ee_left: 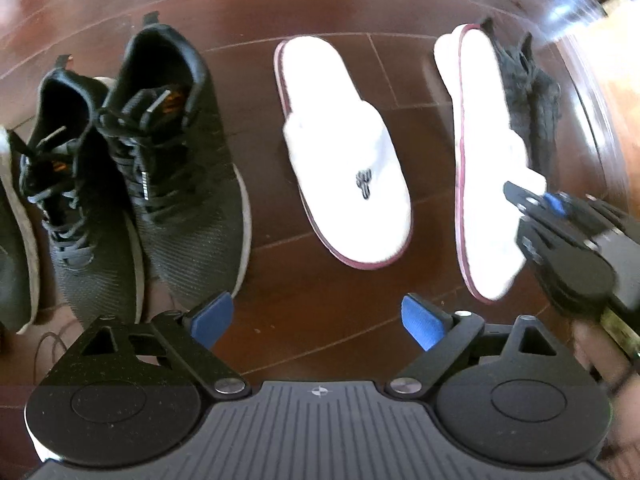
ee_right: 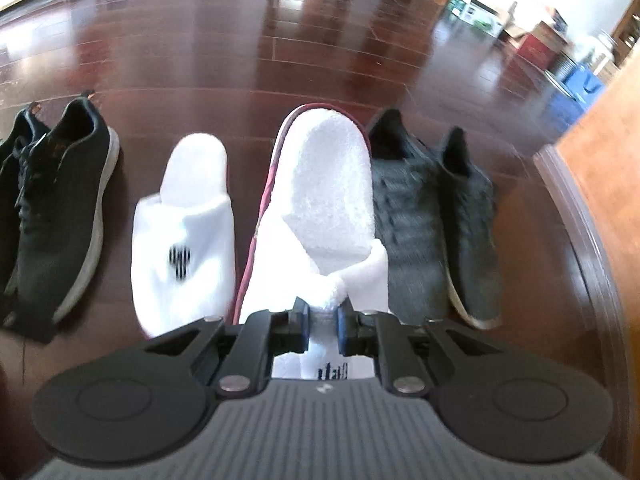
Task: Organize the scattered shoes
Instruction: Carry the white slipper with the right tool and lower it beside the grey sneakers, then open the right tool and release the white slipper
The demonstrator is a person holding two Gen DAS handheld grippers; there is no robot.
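Observation:
A white slipper with a maroon sole edge (ee_right: 324, 204) hangs tilted on its side, pinched at its upper by my right gripper (ee_right: 323, 314), which is shut on it. The left wrist view shows the same slipper (ee_left: 480, 184) lifted, the right gripper (ee_left: 532, 204) clamped on its toe band. Its mate, a second white slipper (ee_left: 344, 152), lies flat on the wood floor (ee_left: 320, 12) and shows again in the right wrist view (ee_right: 184, 236). My left gripper (ee_left: 318, 320) hovers open above the floor, nothing between its blue pads.
A black sneaker pair (ee_left: 132, 176) sits left of the slippers, with another dark shoe (ee_left: 16, 236) at the far left edge. A dark knit sneaker pair (ee_right: 436, 224) lies right of the held slipper. A wooden cabinet (ee_right: 600, 184) stands at the right, boxes and clutter far behind.

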